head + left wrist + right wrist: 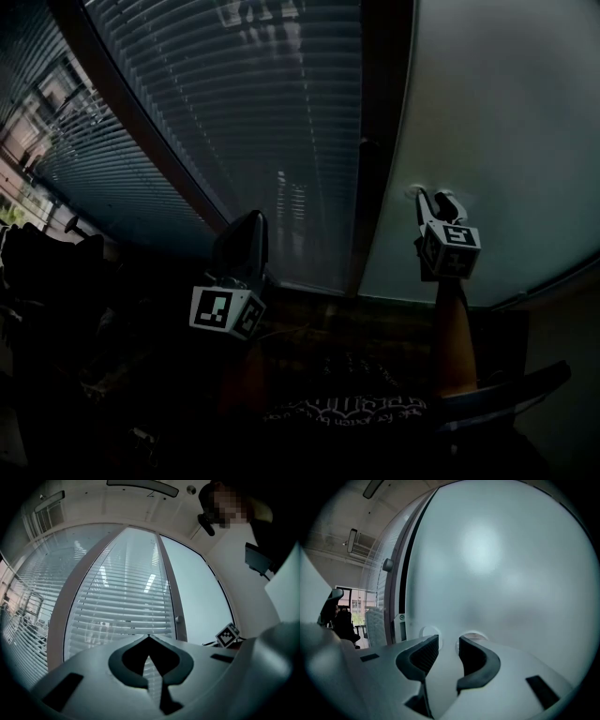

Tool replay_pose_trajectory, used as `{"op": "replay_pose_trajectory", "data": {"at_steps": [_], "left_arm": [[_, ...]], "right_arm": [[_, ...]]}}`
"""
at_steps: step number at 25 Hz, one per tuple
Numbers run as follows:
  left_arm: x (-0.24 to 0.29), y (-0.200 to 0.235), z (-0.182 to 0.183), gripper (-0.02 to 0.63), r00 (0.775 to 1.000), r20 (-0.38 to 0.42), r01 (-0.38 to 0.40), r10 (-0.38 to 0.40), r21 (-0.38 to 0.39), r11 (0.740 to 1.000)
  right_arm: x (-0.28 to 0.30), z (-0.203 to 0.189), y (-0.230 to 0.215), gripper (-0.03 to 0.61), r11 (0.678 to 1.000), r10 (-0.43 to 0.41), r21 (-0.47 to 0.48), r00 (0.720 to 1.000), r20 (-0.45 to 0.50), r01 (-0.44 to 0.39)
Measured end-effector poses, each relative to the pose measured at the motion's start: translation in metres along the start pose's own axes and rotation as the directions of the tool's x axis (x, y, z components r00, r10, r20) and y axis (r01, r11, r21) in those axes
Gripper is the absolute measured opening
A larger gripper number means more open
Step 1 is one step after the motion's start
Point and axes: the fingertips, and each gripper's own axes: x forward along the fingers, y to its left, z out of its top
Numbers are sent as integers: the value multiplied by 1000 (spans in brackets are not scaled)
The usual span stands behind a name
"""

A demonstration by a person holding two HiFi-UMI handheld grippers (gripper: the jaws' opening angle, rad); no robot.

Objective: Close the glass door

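The left gripper (149,638) is resting with its jaw tips pressed together and nothing between them. Its own grey body is blocking the lower part of its view. The right gripper (447,645) is holding its ribbed jaws apart, and only bare glass is showing in the gap.

In the head view everything below both grippers is lying in deep shadow. A patterned dark patch (347,408) there is too dim to identify.

Directly ahead of the right gripper, right at its tips, the pale frosted glass door (501,564) is filling nearly the whole view. Whether the tips are touching it cannot be told. Two pale round spots (429,632) are showing on the glass just behind the tips, half covered by them, and it is unclear what they are.

To that gripper's left a narrow dark strip (404,573) is running up along the door's edge, with a small round knob (387,565) beside it.

Ahead of the left gripper, grey slatted window blinds (117,602) are hanging behind glass, bounded on the right by a dark upright frame (171,592).

Farthest off, left of the right gripper, dark chair shapes (340,616) are sitting before a bright window, cut off by the lens edge.
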Motion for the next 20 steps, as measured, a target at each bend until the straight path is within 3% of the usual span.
{"op": "replay_pose_trajectory", "data": {"at_steps": [8, 15, 20], "left_arm": [[-1, -31, 25, 2, 998, 26, 52, -53, 12, 999], [-13, -56, 30, 2, 996, 36, 84, -85, 27, 996], [-19, -68, 29, 2, 993, 52, 105, -107, 48, 993]], "right_arm": [[-52, 28, -1, 120, 1000, -4, 18, 998, 68, 3], [-110, 72, 25, 82, 996, 26, -91, 979, 202, -8], [-137, 83, 27, 54, 996, 18, -88, 971, 240, 3]]}}
